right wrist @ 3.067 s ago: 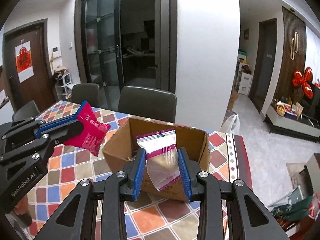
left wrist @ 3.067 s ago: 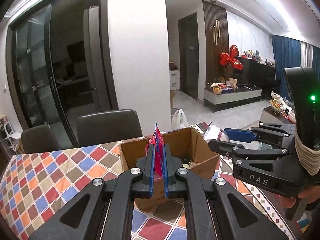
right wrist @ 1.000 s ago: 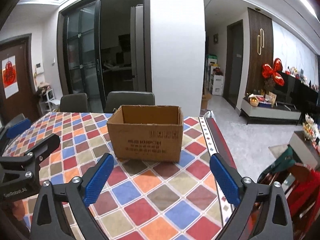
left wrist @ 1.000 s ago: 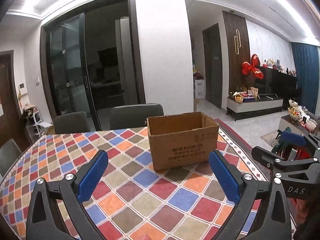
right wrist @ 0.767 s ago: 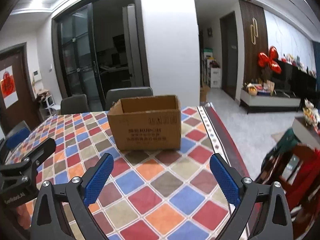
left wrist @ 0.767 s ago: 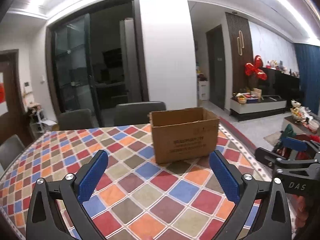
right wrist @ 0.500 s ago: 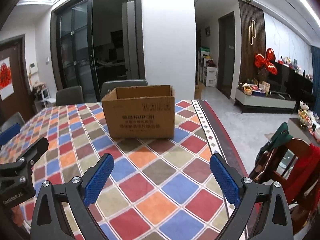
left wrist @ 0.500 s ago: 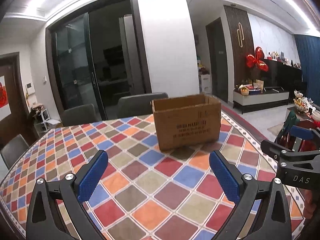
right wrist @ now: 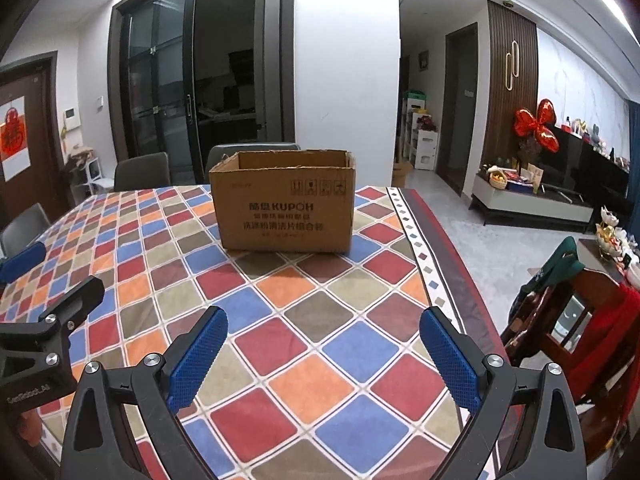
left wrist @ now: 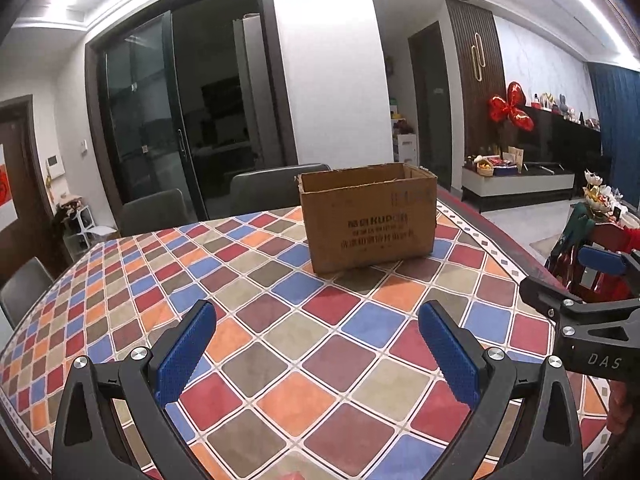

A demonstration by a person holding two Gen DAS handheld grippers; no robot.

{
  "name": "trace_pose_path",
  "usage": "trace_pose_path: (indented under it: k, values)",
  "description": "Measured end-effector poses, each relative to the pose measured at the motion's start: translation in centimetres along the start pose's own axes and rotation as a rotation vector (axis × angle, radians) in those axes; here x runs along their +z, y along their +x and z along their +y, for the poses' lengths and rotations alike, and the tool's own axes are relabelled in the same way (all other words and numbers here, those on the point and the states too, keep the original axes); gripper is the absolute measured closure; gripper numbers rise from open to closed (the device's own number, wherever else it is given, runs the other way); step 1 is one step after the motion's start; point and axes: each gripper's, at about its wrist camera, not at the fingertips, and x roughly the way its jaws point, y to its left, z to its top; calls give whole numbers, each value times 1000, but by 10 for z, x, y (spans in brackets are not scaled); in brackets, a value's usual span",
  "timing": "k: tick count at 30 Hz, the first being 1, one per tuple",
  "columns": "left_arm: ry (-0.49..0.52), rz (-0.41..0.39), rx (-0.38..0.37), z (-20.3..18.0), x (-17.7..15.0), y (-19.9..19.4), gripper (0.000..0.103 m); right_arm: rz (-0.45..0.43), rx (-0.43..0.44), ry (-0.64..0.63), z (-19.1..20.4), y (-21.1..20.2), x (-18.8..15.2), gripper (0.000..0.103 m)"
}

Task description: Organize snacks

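An open brown cardboard box (left wrist: 368, 220) (right wrist: 284, 204) stands upright on the table with the chequered cloth (left wrist: 280, 320) (right wrist: 300, 312). Its inside is hidden from this low angle, so no snack shows. My left gripper (left wrist: 316, 344) is open and empty, well back from the box near the table's front. My right gripper (right wrist: 322, 350) is open and empty too, equally far from the box. Each gripper shows at the edge of the other's view: the right gripper (left wrist: 568, 280) and the left gripper (right wrist: 40, 276).
Grey chairs (right wrist: 142, 170) stand behind the table's far side. A wooden chair draped with red and green cloth (right wrist: 580, 312) sits just off the table's right edge. A white pillar (left wrist: 324, 80) and dark glass doors (right wrist: 160, 92) lie beyond.
Three seconds ago each gripper held a snack packet over the box; now both are open and empty. Over the last second both have drawn back and lower, away from the box.
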Motion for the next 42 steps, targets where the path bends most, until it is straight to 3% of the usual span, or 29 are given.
trace_pose_path:
  k: [42]
  values:
    - [-31, 60, 6, 3, -7, 21, 0, 39, 6, 9, -3, 11, -10, 5]
